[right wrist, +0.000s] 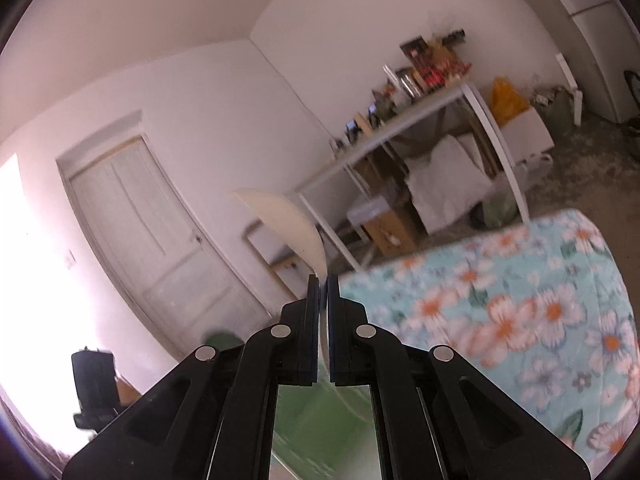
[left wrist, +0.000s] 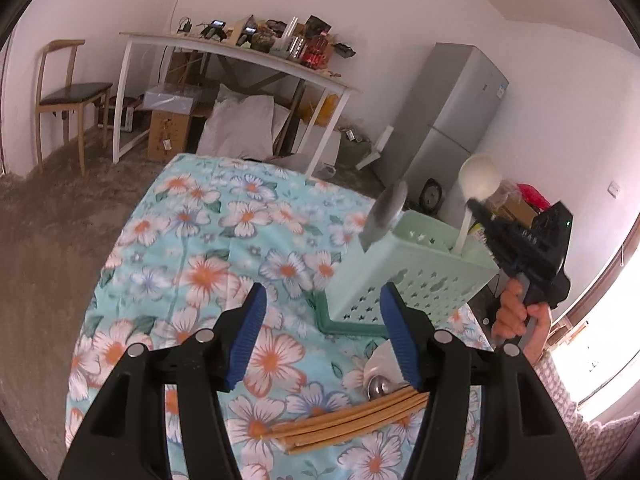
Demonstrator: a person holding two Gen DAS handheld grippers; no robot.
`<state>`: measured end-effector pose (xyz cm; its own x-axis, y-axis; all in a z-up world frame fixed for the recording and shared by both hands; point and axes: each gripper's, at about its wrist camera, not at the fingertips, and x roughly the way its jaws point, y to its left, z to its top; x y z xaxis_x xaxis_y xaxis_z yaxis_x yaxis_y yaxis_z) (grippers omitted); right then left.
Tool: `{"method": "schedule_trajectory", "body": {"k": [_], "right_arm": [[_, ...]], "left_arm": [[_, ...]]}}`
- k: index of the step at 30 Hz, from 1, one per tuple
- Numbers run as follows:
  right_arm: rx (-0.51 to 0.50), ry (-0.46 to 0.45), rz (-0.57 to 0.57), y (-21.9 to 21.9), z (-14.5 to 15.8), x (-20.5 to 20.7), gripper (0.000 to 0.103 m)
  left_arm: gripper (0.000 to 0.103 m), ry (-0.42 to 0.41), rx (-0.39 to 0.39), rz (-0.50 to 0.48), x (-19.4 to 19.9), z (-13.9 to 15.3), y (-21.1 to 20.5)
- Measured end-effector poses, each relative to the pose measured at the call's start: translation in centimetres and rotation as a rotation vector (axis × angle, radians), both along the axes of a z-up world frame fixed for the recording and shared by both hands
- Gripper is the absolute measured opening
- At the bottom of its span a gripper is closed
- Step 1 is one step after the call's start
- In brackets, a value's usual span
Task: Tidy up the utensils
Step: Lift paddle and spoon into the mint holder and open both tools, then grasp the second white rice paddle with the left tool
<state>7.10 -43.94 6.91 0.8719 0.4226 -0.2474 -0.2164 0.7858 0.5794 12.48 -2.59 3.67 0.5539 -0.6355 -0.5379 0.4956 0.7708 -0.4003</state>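
1. Step in hand: the right hand-held gripper is lowering a white spoon into the green caddy, clenched on its handle.
2. The left hand-held gripper hangs released over the bench — nothing between its pads.
3. Chopsticks and a metal spoon lie just before the caddy.
4. Next, probably: release the spoon — then grasp the chopsticks.

- The left gripper has black plastic arms with round silver screws, and ribbed blue pads on both fingers.
- The right gripper is the same black build; at 3 o'clock in the left view, its body shows a small green light.
- The sleeve has a small white-and-pink check pattern.
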Motion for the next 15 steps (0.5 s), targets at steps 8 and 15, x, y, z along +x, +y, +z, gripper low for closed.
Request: {"method": "schedule_trajectory", "body": {"k": [8, 15], "right_arm": [[-0.155, -0.026, -0.09, 0.2, 2.4, -4.8, 0.064], [-0.18, -0.068, -0.163, -0.1, 4.9, -9.2, 0.07]], "left_arm": [[0.057, 0.036, -0.016, 0.0, -0.2, -1.1, -0.3], [0.057, 0.028, 0.003, -0.012, -1.5, -0.9, -0.7]]}}
